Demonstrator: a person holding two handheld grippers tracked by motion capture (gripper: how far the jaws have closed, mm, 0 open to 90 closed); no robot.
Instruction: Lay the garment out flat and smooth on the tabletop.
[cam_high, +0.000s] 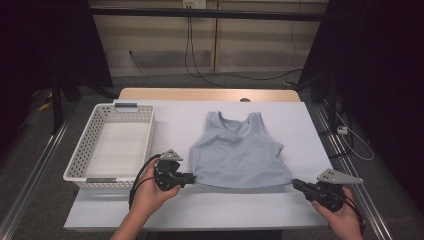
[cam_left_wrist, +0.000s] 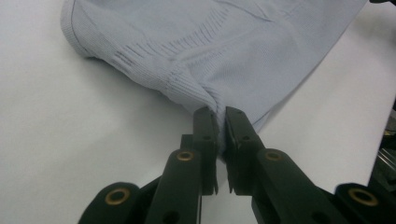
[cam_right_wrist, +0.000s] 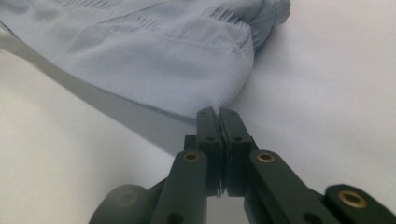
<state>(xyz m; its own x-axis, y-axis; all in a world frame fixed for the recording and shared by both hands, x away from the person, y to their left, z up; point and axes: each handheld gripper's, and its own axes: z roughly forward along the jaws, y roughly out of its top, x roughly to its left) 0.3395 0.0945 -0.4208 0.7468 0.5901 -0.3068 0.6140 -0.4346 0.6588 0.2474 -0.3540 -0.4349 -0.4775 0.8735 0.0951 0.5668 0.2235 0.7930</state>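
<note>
A pale blue tank top (cam_high: 237, 152) is laid flat on the white tabletop (cam_high: 165, 210), beside a white basket (cam_high: 112, 145). Its lower corners (hem side) are pinched by the left gripper (cam_left_wrist: 218, 122) and right gripper (cam_right_wrist: 218, 116), fingers closed on fabric.

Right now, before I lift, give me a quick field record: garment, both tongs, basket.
garment: pale blue tank top, flat on the white table cover, hem toward the person
left tongs: shut on the top's left hem corner
right tongs: shut on the top's right hem corner
basket: white, left of the top, nothing inside
hem: stretched between the two grips
</note>
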